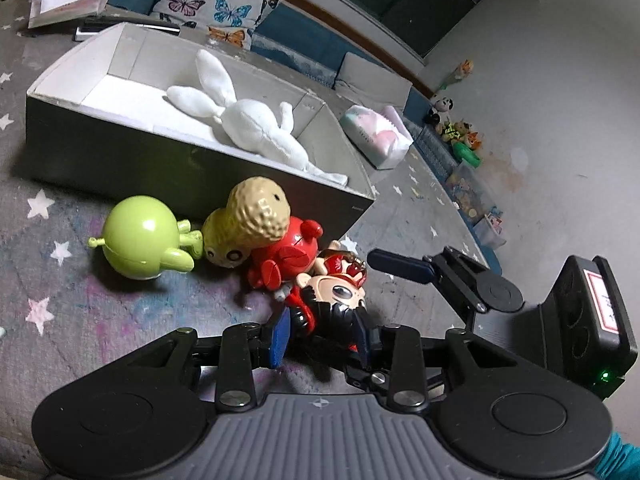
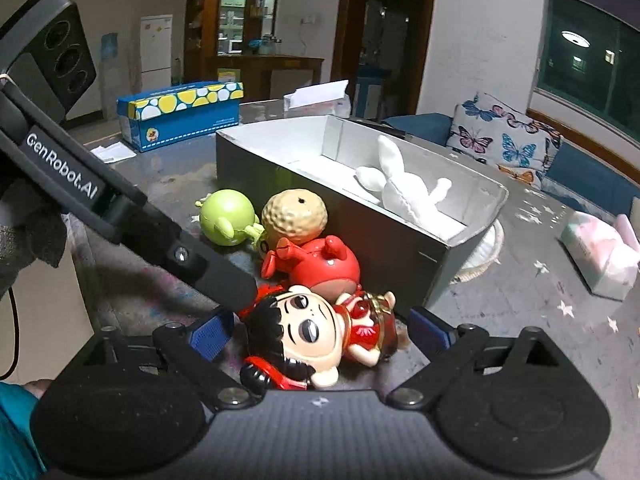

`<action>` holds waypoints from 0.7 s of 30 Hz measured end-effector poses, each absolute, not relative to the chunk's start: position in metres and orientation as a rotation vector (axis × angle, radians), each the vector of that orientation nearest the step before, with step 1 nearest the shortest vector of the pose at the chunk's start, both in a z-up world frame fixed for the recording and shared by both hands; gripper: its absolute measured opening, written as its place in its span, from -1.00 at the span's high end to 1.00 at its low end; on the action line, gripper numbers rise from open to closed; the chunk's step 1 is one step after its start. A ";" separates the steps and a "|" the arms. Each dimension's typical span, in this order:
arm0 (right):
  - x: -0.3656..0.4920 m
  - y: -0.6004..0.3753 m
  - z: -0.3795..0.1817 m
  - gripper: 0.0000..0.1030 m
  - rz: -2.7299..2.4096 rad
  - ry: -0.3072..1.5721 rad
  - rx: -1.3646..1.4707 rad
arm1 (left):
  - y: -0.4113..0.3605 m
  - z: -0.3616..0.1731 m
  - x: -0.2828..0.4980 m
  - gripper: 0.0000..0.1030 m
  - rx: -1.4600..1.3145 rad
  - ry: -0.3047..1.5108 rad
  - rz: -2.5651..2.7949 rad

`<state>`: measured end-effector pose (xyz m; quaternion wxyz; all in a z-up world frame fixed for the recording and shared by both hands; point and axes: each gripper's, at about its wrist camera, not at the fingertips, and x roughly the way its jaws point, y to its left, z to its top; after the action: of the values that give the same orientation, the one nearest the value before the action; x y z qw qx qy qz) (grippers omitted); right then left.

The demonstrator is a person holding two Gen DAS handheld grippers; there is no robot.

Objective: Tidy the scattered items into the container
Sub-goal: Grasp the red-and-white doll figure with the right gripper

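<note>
A grey box [image 1: 120, 160] [image 2: 360, 236] with a white lining holds a white plush rabbit [image 1: 256, 124] [image 2: 404, 192]. In front of it lie a green alien toy [image 1: 140, 240] [image 2: 228, 216], a tan peanut toy [image 1: 248, 220] [image 2: 294, 216], a red round toy [image 1: 288, 256] [image 2: 320, 264] and a black-haired doll in red [image 1: 336, 300] [image 2: 308, 332]. My left gripper [image 1: 320, 340] is closed around the doll's head. My right gripper [image 2: 320, 330] is open, with its fingers on either side of the doll.
A soft tissue pack [image 1: 376, 136] [image 2: 600, 252] lies right of the box. A blue and yellow tissue box [image 2: 180, 114] and a white paper box [image 2: 316, 98] stand behind. A butterfly cushion [image 1: 216, 0] [image 2: 508, 140] rests on a blue sofa. Small toys [image 1: 460, 132] line the wall.
</note>
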<state>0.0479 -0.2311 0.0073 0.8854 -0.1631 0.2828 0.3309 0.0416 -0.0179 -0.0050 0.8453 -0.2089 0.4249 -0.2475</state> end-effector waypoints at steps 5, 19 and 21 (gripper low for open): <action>0.054 -0.225 0.001 -0.85 0.709 0.603 -0.364 | -0.017 -0.007 0.043 0.30 -0.441 0.908 -0.522; 0.054 -0.223 -0.004 -0.87 0.704 0.595 -0.401 | -0.020 -0.014 0.047 0.26 -0.422 0.954 -0.548; 0.053 -0.222 -0.005 -0.85 0.700 0.590 -0.418 | -0.018 -0.016 0.048 0.27 -0.434 0.956 -0.557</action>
<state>0.0527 -0.2224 -0.0046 0.8759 -0.2004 0.2828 0.3356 0.0478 -0.0181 -0.0155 0.8287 -0.2045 0.4502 -0.2624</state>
